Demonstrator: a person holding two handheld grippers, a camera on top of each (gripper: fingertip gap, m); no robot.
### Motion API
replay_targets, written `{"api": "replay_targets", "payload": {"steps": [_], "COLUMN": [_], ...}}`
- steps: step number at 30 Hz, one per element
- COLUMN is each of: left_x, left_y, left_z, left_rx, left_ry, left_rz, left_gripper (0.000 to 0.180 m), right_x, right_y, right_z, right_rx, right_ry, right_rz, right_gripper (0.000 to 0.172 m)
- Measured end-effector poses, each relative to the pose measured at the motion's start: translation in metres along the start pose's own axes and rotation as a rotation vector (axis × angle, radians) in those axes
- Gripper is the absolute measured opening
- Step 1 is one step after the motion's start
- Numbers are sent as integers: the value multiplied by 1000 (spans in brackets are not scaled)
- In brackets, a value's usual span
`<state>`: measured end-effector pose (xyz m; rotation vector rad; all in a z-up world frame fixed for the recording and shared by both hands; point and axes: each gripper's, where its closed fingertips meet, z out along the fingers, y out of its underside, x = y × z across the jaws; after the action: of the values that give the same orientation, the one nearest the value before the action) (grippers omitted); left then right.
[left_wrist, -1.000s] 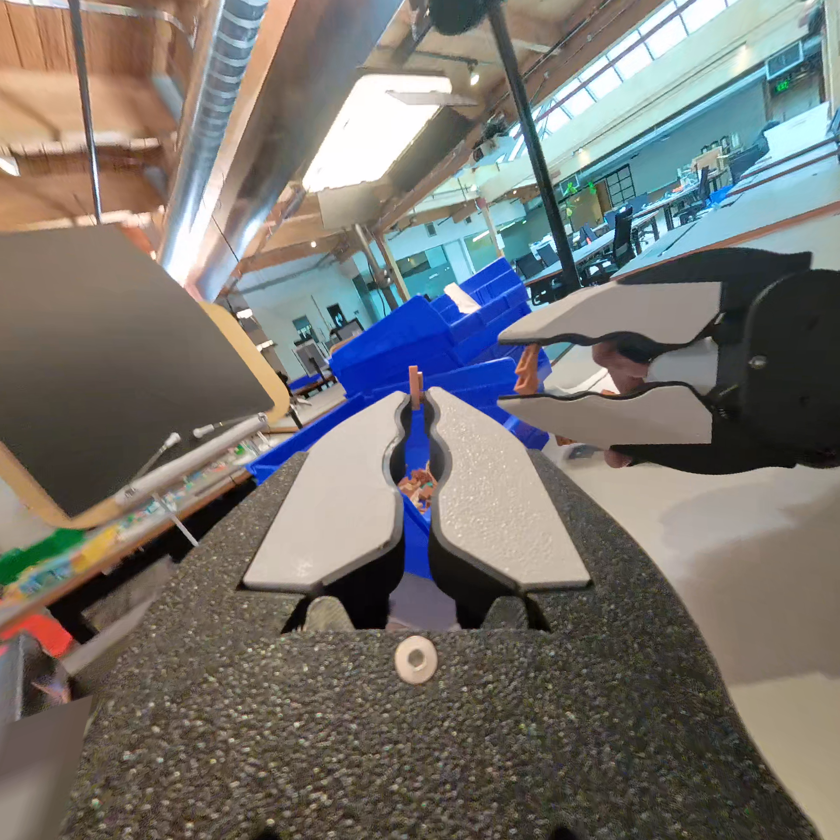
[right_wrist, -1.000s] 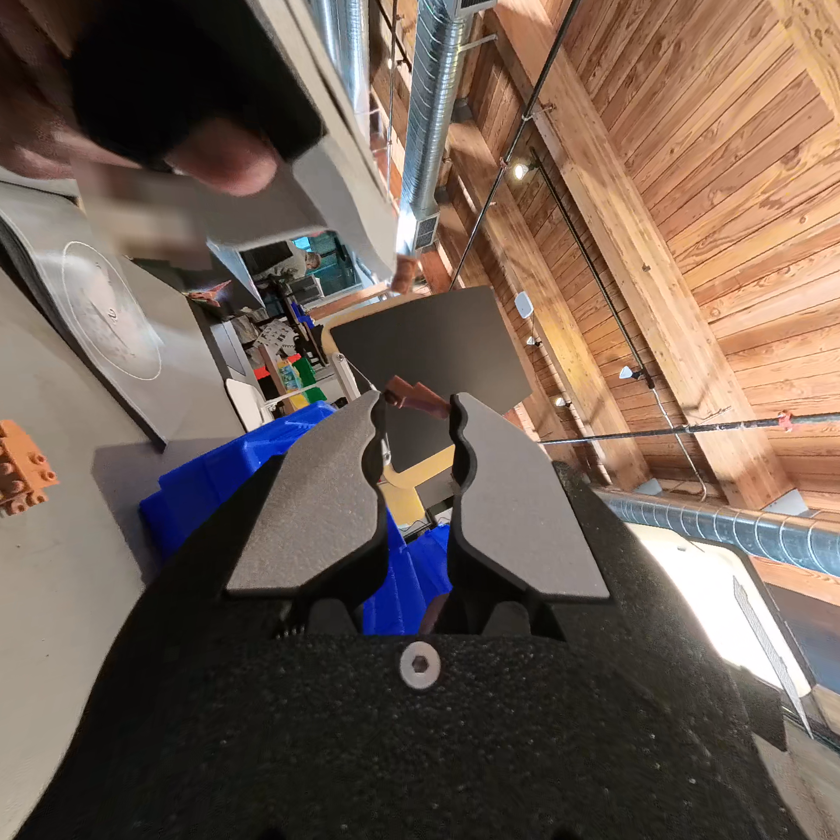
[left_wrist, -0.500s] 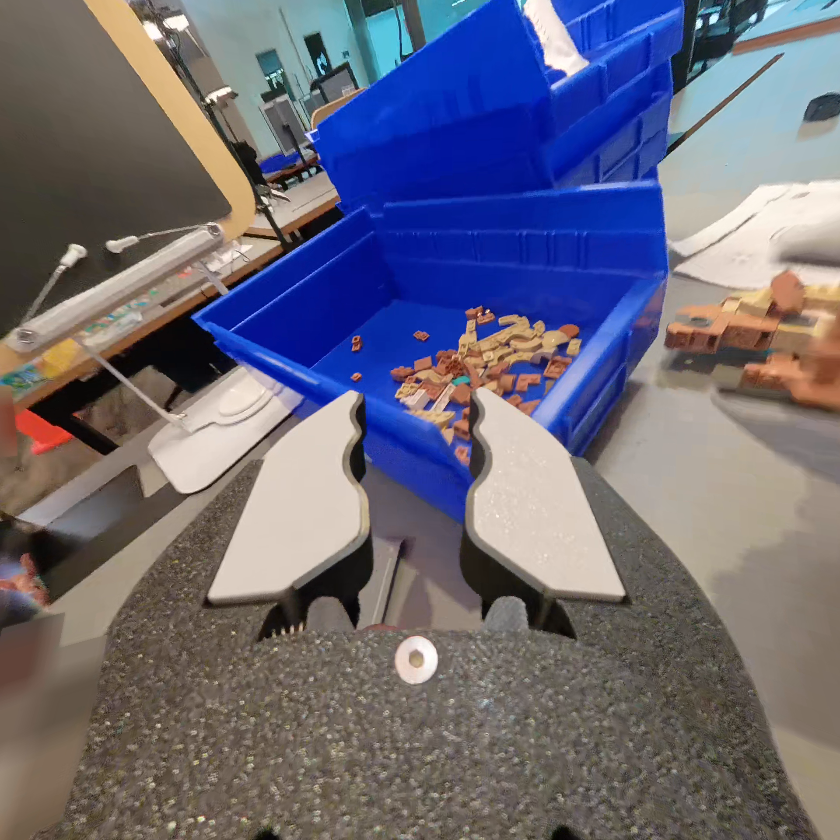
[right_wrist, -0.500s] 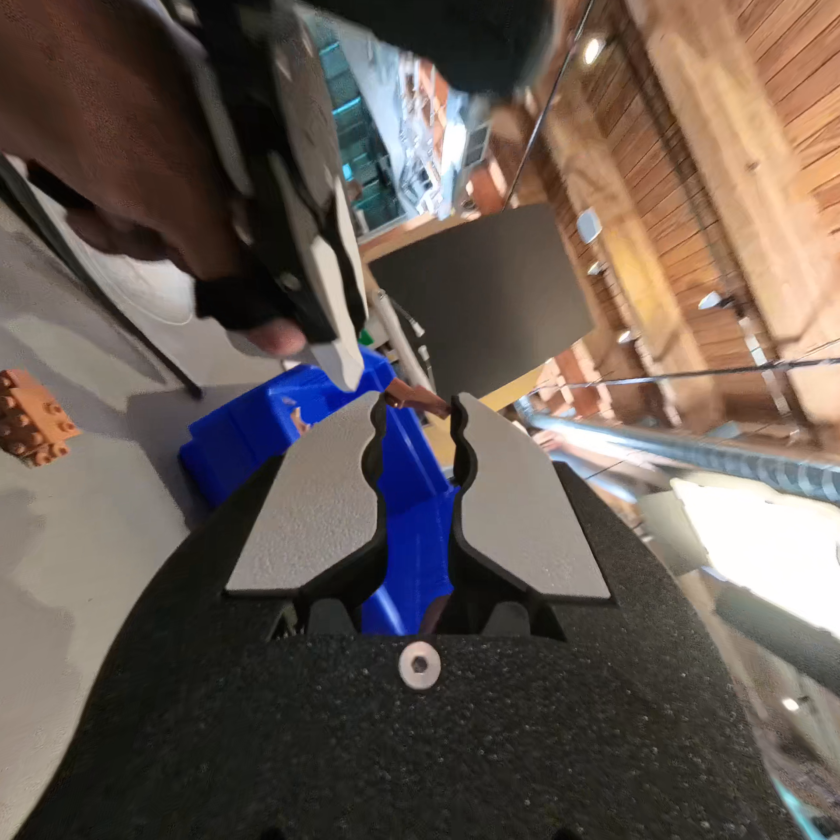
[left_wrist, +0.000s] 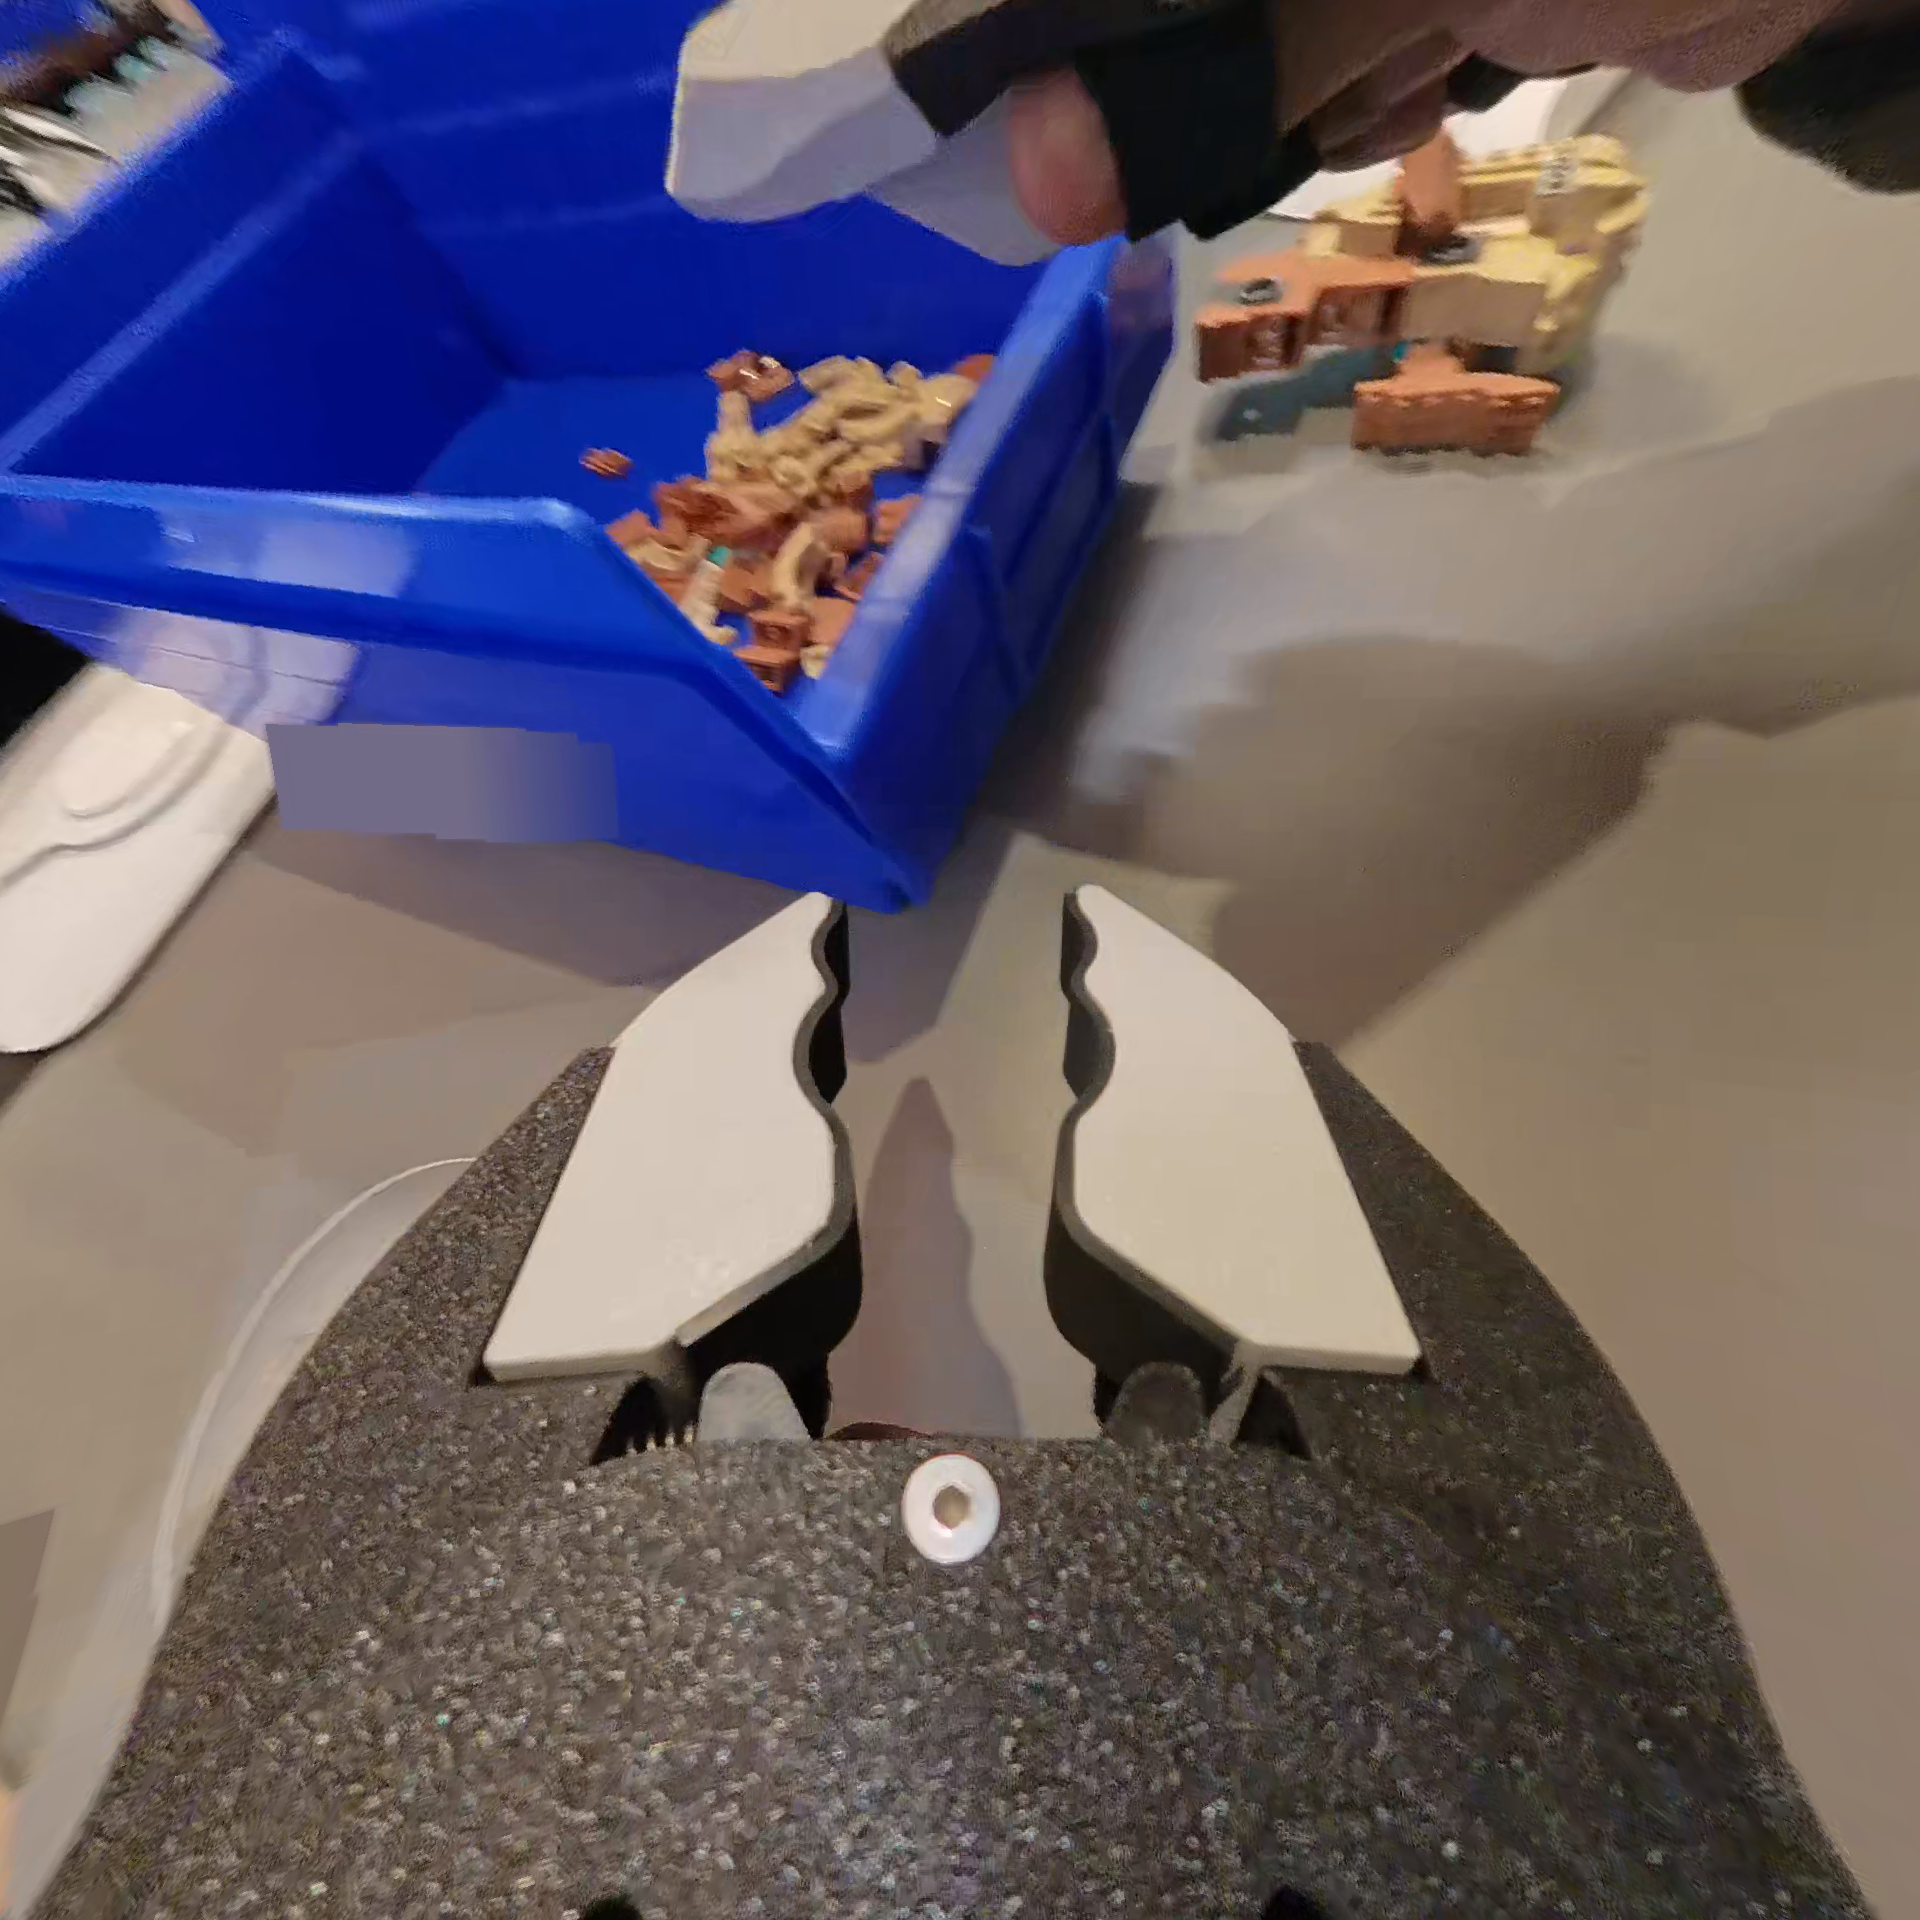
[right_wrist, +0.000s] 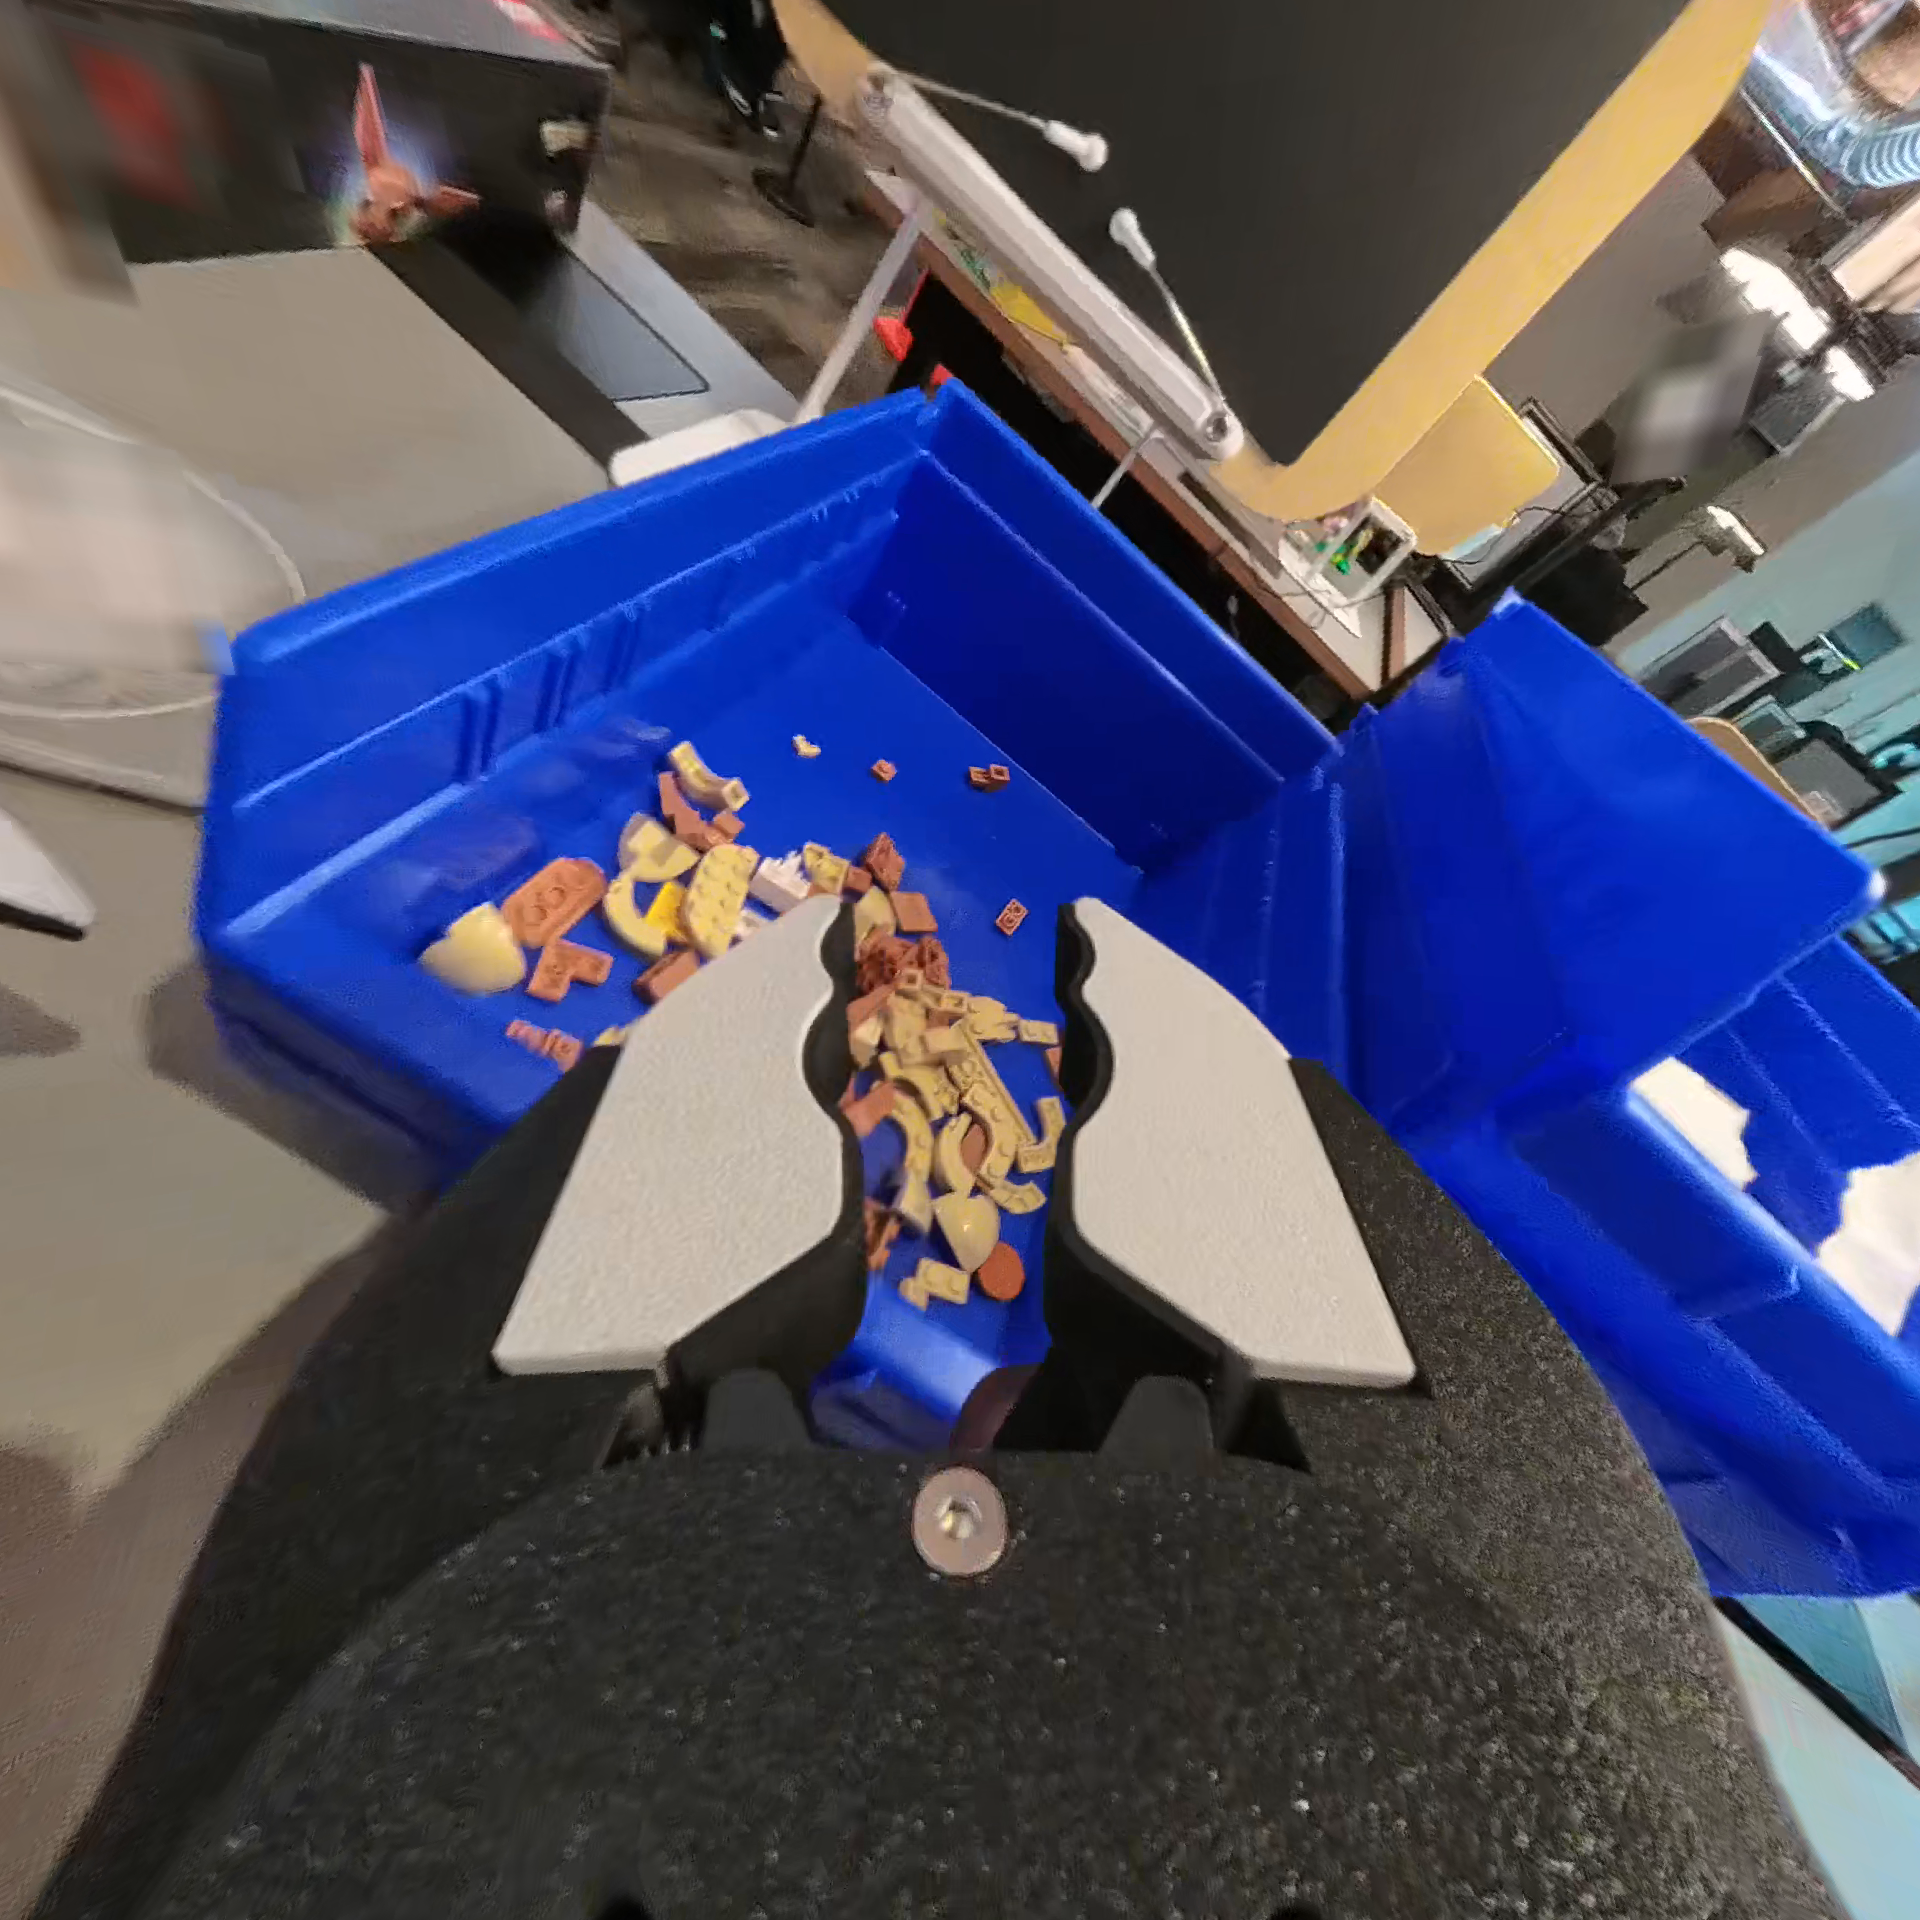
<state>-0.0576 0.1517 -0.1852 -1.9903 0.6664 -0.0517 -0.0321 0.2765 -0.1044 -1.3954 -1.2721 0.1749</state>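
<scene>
My left gripper (left_wrist: 956, 914) is open with nothing between its fingers, low over the grey table (left_wrist: 1455, 935) just short of the near corner of a blue bin (left_wrist: 312, 540). The bin holds a heap of small tan and brown bricks (left_wrist: 800, 488). My right gripper (right_wrist: 951, 914) is open above the same bin (right_wrist: 540, 644), with the heap of bricks (right_wrist: 935, 1081) showing below between its fingers and nothing pinched. In the left wrist view a finger (left_wrist: 779, 114) of the right gripper, held by a gloved hand (left_wrist: 1060, 156), hangs over the bin's far side.
A tan and brown brick model (left_wrist: 1423, 312) stands on the table to the right of the bin. A flat white piece (left_wrist: 83, 831) lies to the bin's left. A second blue bin (right_wrist: 1621, 935) stands beside the first. A black board with a tan edge (right_wrist: 1299, 156) stands behind.
Both grippers swung down from the ceiling towards the bin. The left opened off a small brown piece it pinched a second ago. The right opened wider, and its brown piece is gone from its tips.
</scene>
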Motion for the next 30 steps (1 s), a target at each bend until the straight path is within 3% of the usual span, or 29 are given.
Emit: {"api": "replay_targets", "payload": {"steps": [5,7,11,14,16,23,30], "left_x": [38,44,48,42,38,40,43], "left_y": [21,35,53,50,45,-16,-25], "left_z": [-13,-13,-3,3,3,-19,-24], "left_rx": [-106,-172,-264,-242,-213,117,162], "left_ry": [303,319,307,274,249,169,175], "left_rz": [11,93,137,120,139,290,298], "left_gripper": [39,39,35,16,16,16,16], "right_x": [-52,-84,-120,-131,-133,-135,-136], "right_y": [2,6,18,24,28,18,9], "right_z": [-44,-63,-76,-73,-70,-78,-88], "right_rx": [127,174,172,154,145,287,381], "right_ry": [-221,-346,-433,-446,-446,-413,-404], "right_rz": [-118,-137,-171,-210,-245,-378,-439], "right_gripper": [30,25,24,24,24,24,15]}}
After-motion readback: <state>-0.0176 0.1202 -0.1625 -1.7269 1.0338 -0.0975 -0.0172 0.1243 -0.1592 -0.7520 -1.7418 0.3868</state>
